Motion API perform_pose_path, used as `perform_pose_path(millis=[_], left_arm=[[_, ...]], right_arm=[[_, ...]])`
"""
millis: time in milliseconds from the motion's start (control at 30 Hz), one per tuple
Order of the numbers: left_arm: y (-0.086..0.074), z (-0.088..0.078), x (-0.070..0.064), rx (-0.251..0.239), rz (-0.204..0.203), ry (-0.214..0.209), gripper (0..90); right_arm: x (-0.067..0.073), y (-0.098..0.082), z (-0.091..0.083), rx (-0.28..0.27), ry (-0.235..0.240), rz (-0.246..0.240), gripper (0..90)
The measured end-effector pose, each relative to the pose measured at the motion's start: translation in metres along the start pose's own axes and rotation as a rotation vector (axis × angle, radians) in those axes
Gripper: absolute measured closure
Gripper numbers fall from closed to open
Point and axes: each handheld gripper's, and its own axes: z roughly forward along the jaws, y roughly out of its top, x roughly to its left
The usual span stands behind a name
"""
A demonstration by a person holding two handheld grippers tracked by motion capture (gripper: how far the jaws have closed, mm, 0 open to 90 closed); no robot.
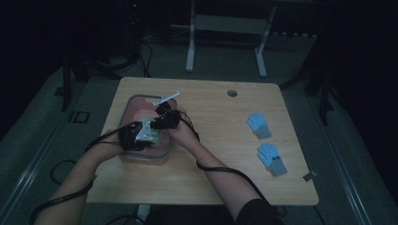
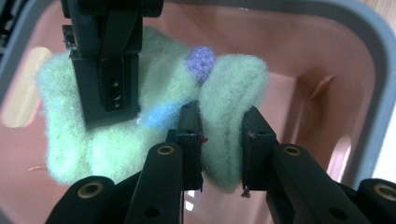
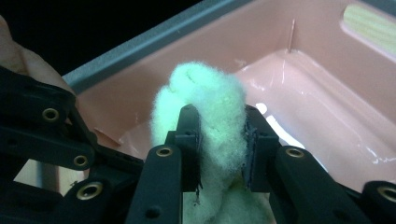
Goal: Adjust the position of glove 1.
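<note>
A fuzzy pale green glove [image 2: 116,140] with a purple and a blue spot hangs inside a pink bin [image 2: 327,56] with a grey rim. My left gripper [image 2: 223,126] is shut on a fold of it. My right gripper [image 3: 219,130] is shut on another bunched part of the same glove [image 3: 205,88]. In the left gripper view the right gripper [image 2: 109,88] pinches the glove from above at the left. From the high view both grippers, left [image 1: 141,133] and right [image 1: 163,122], meet over the bin [image 1: 126,108] on the table's left side.
Two blue gloves [image 1: 259,124] [image 1: 273,158] lie on the right part of the wooden table [image 1: 216,173]. A round cable hole [image 1: 232,93] sits near the far edge. Black cables trail from both grippers along the person's forearms.
</note>
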Motion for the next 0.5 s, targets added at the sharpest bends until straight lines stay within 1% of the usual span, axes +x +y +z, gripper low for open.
perform_pose_path(millis=[100, 167, 200, 233, 300, 367, 467, 500], left_arm=[[-0.001, 0.006, 0.002, 0.018, 0.0, -0.028, 72.7], [-0.002, 0.011, 0.003, 0.046, 0.006, -0.048, 72.6], [-0.002, 0.014, 0.003, 0.056, 0.003, -0.065, 72.5], [-0.001, 0.016, 0.003, 0.071, 0.007, -0.079, 72.2], [-0.001, 0.021, 0.003, 0.095, 0.01, -0.088, 71.9], [-0.002, 0.023, 0.004, 0.1, -0.004, -0.101, 71.4], [-0.001, 0.024, 0.005, 0.108, -0.01, -0.11, 69.6], [-0.001, 0.024, 0.005, 0.108, -0.01, -0.11, 68.2]], right_arm=[[-0.002, -0.002, 0.004, 0.025, -0.002, 0.008, 68.9], [-0.003, -0.004, 0.006, 0.041, -0.009, 0.011, 65.2], [-0.003, -0.005, 0.006, 0.047, -0.012, 0.011, 64.2], [-0.003, -0.005, 0.006, 0.042, -0.013, 0.007, 62.7], [-0.002, -0.005, 0.003, 0.039, -0.038, -0.003, 60.9], [-0.004, -0.004, -0.002, 0.027, -0.032, 0.003, 58.3], [-0.006, -0.005, -0.009, 0.022, -0.02, 0.007, 53.9], [-0.006, -0.005, -0.009, 0.022, -0.02, 0.007, 53.9]])
